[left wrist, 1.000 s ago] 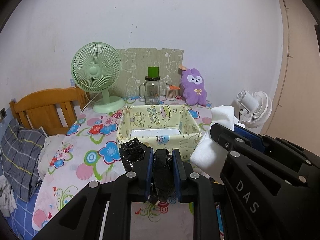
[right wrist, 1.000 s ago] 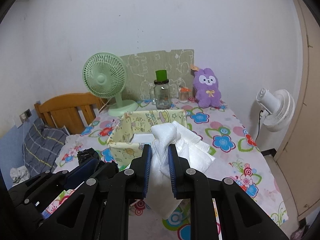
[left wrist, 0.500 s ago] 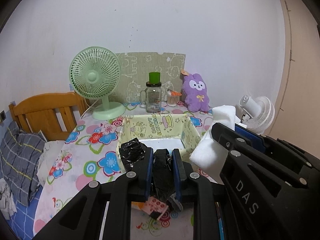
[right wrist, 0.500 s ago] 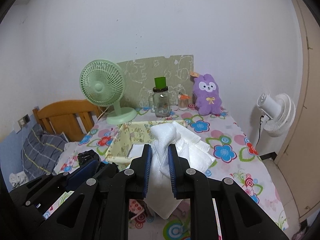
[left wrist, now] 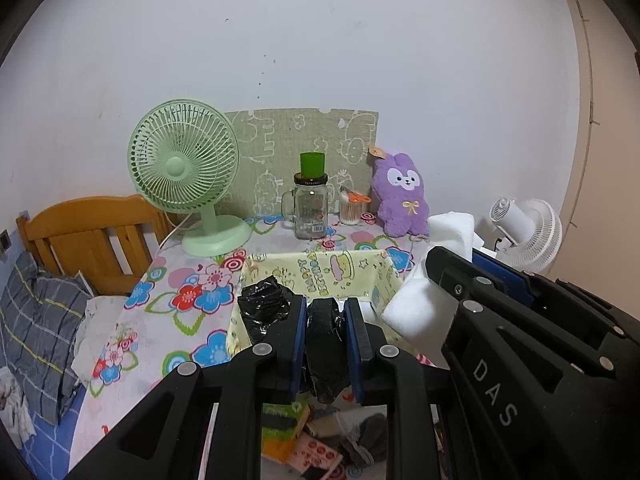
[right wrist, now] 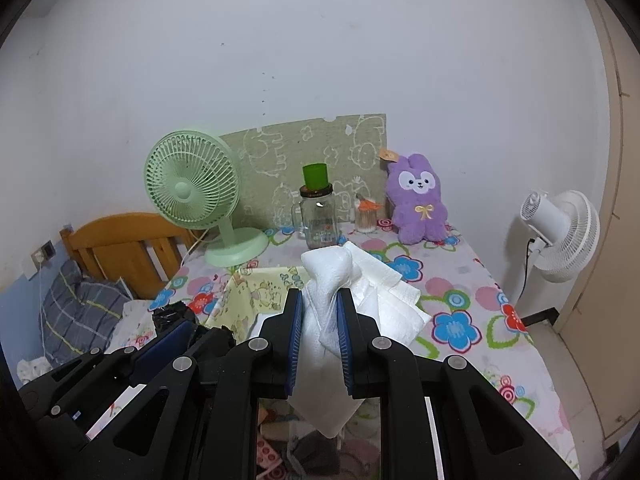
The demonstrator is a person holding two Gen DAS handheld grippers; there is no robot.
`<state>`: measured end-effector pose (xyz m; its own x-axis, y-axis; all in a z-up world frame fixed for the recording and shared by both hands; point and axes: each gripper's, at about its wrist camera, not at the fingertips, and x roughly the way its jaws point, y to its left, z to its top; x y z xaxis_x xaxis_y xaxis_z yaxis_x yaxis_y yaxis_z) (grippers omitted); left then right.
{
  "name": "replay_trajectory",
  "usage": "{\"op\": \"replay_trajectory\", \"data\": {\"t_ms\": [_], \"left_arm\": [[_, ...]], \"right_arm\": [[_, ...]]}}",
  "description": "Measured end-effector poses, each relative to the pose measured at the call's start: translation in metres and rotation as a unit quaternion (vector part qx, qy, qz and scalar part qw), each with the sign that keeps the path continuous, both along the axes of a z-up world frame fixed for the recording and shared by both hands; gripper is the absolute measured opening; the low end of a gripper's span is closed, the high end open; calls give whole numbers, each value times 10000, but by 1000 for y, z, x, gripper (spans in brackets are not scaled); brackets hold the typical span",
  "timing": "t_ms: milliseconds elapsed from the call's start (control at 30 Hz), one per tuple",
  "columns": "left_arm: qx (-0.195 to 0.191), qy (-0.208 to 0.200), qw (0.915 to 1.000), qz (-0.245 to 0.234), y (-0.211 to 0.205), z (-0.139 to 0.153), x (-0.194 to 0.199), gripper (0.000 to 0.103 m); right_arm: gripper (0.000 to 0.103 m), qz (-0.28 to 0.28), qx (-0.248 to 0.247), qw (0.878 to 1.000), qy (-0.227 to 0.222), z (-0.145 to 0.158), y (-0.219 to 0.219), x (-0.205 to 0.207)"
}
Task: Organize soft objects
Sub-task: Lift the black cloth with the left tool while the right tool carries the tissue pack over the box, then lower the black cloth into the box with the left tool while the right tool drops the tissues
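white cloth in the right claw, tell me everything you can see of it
The white cloth is soft, thin and crumpled, like tissue or towel. The right claw is shut on its middle, pinching it narrow. A bunched top sticks up above the fingers, flat folded layers splay to the right, and a loose tail hangs below. It hangs in the air, just in front of the yellow fabric box.

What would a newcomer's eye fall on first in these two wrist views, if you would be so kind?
Most likely the two loaded grippers up front: the left gripper pinches a crumpled black plastic bag, and the right gripper clamps a white cloth that hangs below its fingers. Behind them a yellow fabric box sits on the flowered tablecloth, with a green fan and a purple plush bunny by the wall.
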<state>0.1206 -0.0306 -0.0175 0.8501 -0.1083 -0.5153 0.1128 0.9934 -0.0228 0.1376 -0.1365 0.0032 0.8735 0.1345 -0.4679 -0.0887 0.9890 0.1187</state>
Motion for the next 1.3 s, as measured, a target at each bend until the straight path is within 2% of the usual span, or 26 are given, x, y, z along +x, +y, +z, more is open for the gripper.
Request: {"op": "replay_trajectory", "data": {"t_ms": [433, 1000, 1133, 1267, 1300], "left_arm": [[11, 21, 10000, 8, -1, -1, 46, 17], [-123, 483, 9987, 86, 8, -33, 105, 18], [-84, 553, 9982, 222, 10, -41, 113, 25], [-45, 708, 9972, 249, 11, -49, 122, 42], [3, 745, 9968, 274, 12, -52, 124, 42]], "right_arm": [[21, 86, 32, 10000, -13, -2, -4, 49], [21, 215, 83, 9988, 426, -33, 0, 109], [21, 312, 102, 9981, 525, -41, 2, 119], [21, 371, 86, 9974, 605, -48, 5, 126], [21, 383, 79, 9972, 644, -51, 6, 128]]}}
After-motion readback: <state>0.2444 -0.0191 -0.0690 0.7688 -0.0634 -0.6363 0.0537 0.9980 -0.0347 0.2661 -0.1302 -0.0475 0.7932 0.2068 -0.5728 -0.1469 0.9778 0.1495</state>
